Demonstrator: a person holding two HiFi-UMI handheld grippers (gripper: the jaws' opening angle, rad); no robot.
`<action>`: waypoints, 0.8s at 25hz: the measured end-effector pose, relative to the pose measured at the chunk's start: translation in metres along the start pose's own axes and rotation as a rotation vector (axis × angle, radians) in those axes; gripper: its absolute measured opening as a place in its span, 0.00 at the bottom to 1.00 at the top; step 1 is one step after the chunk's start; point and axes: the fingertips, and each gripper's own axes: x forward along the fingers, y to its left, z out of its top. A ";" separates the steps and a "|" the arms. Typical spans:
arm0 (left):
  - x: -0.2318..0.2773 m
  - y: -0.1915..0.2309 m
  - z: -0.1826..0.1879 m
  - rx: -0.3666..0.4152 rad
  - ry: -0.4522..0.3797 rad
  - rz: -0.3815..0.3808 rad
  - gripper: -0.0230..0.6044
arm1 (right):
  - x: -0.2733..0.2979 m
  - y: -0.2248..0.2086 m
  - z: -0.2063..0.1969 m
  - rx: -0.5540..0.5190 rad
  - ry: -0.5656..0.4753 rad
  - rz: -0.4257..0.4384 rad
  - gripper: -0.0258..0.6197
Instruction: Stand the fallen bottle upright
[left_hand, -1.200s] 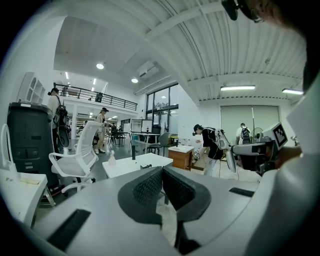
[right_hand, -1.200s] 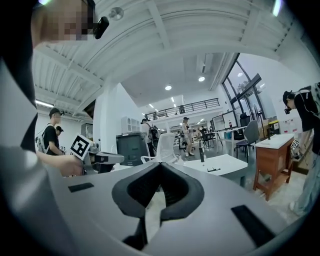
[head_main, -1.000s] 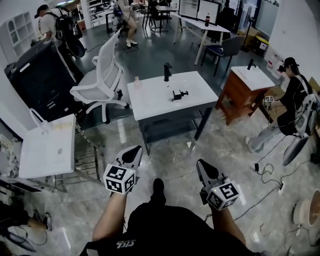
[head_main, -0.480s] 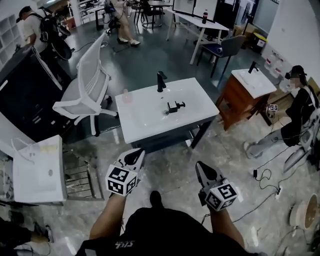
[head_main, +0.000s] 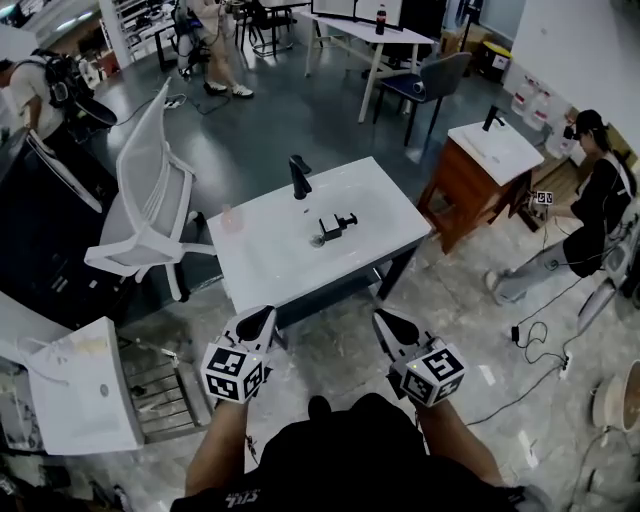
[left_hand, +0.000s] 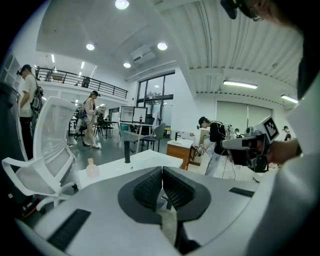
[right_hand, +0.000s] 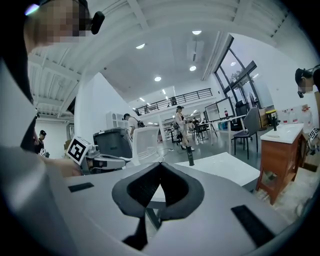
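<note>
Both grippers are empty, jaws pressed together: the left gripper (head_main: 262, 318) and right gripper (head_main: 383, 322) hang just short of the white counter's (head_main: 275, 262) near edge. The small bottle (head_main: 232, 217) sits by its left edge, left of the black tap (head_main: 299, 177)

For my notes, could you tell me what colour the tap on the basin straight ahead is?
The tap is black, clearest in the head view.
</note>
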 end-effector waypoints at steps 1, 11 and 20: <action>0.008 0.001 0.001 -0.003 0.004 -0.003 0.06 | 0.003 -0.007 0.000 0.007 0.003 -0.007 0.06; 0.147 -0.005 0.017 -0.023 0.072 -0.012 0.06 | 0.044 -0.132 0.000 0.087 0.030 0.013 0.06; 0.325 -0.038 0.098 -0.043 0.085 -0.015 0.06 | 0.072 -0.321 0.060 0.068 0.072 0.041 0.06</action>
